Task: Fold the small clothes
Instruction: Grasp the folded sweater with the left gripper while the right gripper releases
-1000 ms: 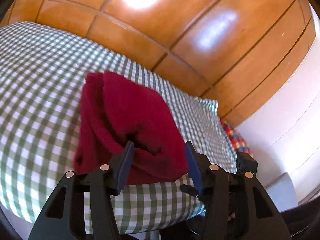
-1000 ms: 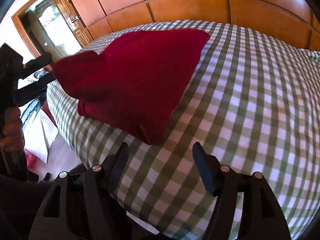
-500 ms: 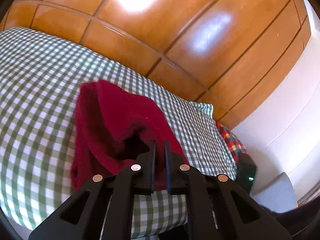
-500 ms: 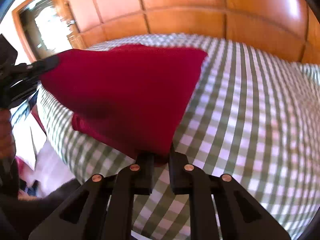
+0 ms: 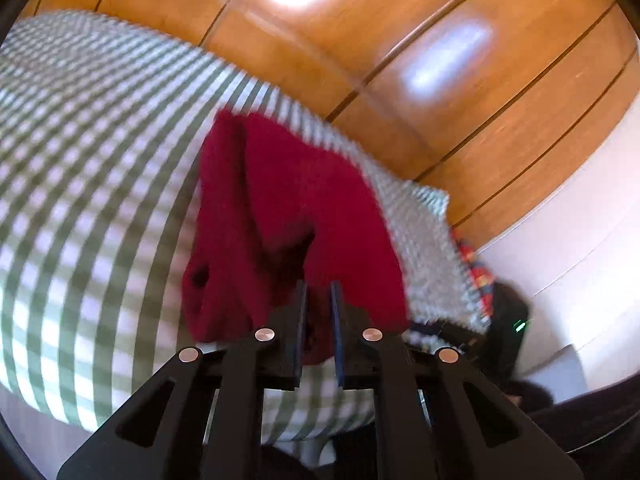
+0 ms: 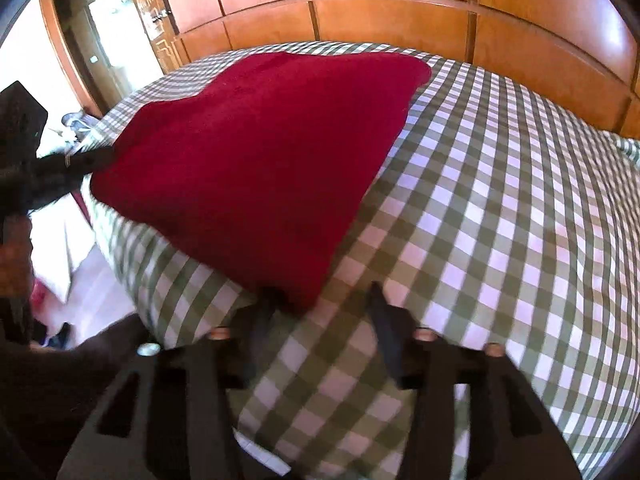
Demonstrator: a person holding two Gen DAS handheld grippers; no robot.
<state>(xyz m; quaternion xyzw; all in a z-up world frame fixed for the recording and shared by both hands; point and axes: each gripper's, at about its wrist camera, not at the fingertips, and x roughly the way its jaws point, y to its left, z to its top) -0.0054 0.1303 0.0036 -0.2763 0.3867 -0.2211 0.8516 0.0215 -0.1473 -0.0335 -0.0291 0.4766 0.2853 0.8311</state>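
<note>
Far left in the right wrist view: left hand-held gripper, black, clamped on the left corner of the red garment, that corner lifted off the bed; a hand below it at the frame's edge, blurred. Same grip in the left wrist view: left hand-held gripper with jaws nearly together, a pinch of red cloth between them, red garment hanging and spreading away from the fingertips toward the far side, folded into layers with a dark hollow near the middle. Further right in the right wrist view: garment spread as a broad red shape across the left part of the bed, far corner near the headboard side, near corner pointing down to the right hand-held gripper. Right hand-held gripper opening, jaws apart, near corner of the garment just beside the left finger, pads not pressing on it, checked cloth showing between the fingers. Underneath: bed covered in green-and-white check, blurred in the left wrist view. Behind: glossy wooden panelling along the far side, a doorway at far left with bright light, a white wall at right in the left wrist view, a small black device with a green light beside the bed's corner.
</note>
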